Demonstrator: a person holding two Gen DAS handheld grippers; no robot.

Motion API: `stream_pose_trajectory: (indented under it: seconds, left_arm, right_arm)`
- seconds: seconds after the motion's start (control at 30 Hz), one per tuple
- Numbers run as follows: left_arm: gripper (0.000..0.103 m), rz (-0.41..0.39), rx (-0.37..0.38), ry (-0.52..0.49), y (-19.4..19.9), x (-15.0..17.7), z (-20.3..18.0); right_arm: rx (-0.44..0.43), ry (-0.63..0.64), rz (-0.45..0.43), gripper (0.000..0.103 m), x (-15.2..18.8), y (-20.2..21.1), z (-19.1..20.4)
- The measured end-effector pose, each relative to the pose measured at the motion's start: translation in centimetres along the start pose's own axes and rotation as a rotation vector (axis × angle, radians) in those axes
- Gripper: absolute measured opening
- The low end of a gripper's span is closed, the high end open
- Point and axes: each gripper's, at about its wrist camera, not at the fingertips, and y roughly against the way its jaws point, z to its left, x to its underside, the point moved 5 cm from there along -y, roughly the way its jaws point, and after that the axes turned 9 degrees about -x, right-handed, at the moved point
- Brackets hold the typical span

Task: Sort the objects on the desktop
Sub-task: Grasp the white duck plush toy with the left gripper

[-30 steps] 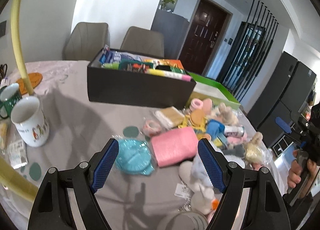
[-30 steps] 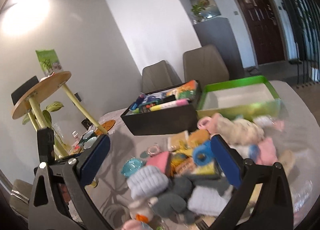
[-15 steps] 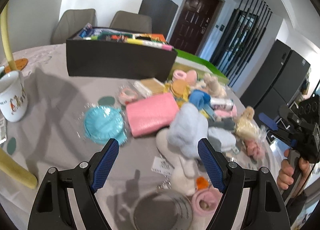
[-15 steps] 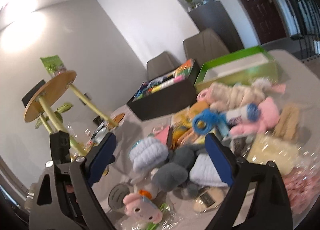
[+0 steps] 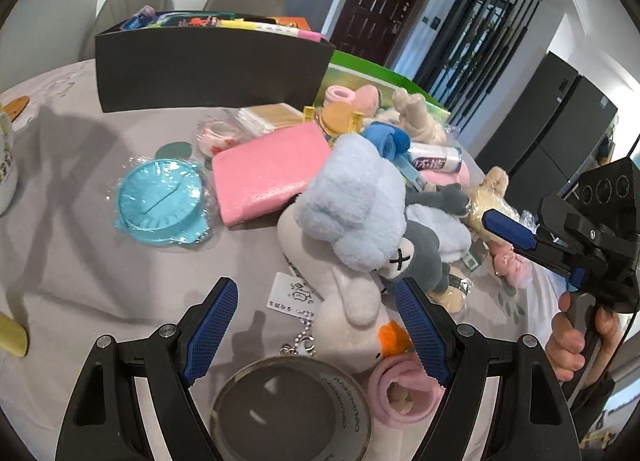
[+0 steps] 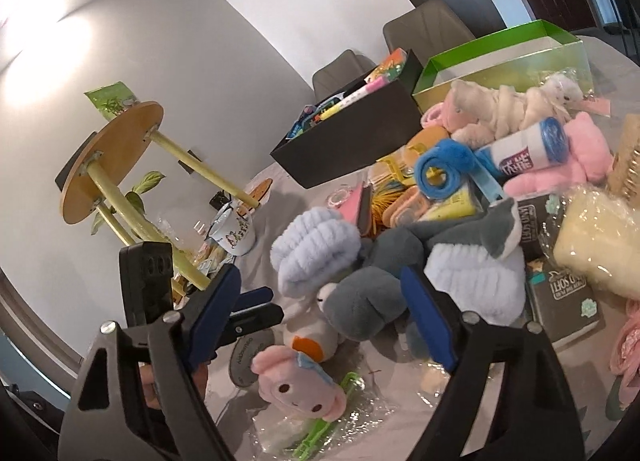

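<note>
I am holding my left gripper (image 5: 316, 325) over the near edge of the heap on the grey-clothed worktop (image 5: 80, 261), its jaws standing wide and gripping nothing, with the white plush duck (image 5: 344, 313) lying between them, so that toy is probably my pick. My right gripper (image 6: 324, 301) is hanging above the grey plush shark (image 6: 360, 293); its jaws are closing, the shark is between them, yet the pads are not pressing on it. The things to sort are lying jumbled together: a fluffy pale-blue headband (image 5: 356, 205), a flat pink cloth (image 5: 268, 177), a crinkly wrapped teal dish (image 5: 160, 201), a round tin lid (image 5: 292, 409). Behind them are waiting a black box (image 5: 208, 69), already stuffed with pens and packets, and an open green box (image 6: 500, 57), likely meant for the soft things. The toys are squashy and tangled, so I am expecting one to drag its neighbours.
</note>
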Motion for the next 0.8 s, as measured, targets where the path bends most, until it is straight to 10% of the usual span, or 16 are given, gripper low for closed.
stream_pose_trajectory:
  seconds: [0.27,0.5,0.8]
  left_arm:
    - [0.081,0.054,0.015,-0.041,-2.2,0.6,-1.3]
    - [0.042,0.045,0.044,-0.053,-2.5,0.6,-1.7]
    - [0.024,-0.009,-0.053,-0.082,0.5,-0.3,0.9]
  right_arm:
    - [0.001,-0.021,0.002,0.082,0.1,-0.2,-0.7]
    - [0.000,-0.037,0.018,0.083,0.4,-0.8,-1.3]
    - [0.003,-0.042,0.026,0.083,0.7,-1.4,-1.3]
